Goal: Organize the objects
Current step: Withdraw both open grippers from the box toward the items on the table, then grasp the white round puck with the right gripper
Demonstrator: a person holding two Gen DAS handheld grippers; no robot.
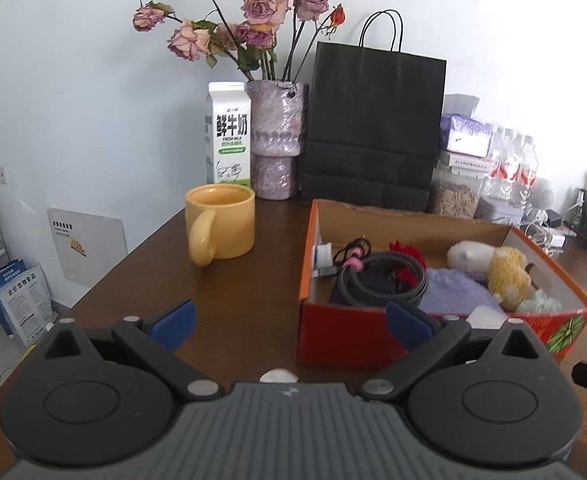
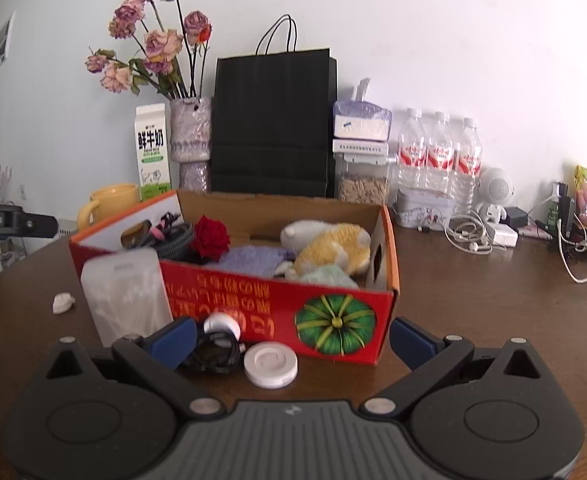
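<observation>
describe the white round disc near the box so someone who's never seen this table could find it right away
Find the red cardboard box with a green pumpkin printed on its front. On the table just before that wall lies the white disc, right of a tangled black cable. It is the only flat, round puck there, with a ring moulded in its top.

Lived-in home: dark brown wooden table (image 1: 253,280) crowded with dried pink roses in a vase (image 1: 277,136), white milk carton (image 1: 228,134), bottled water (image 2: 439,156), tangled chargers (image 2: 493,236).
</observation>
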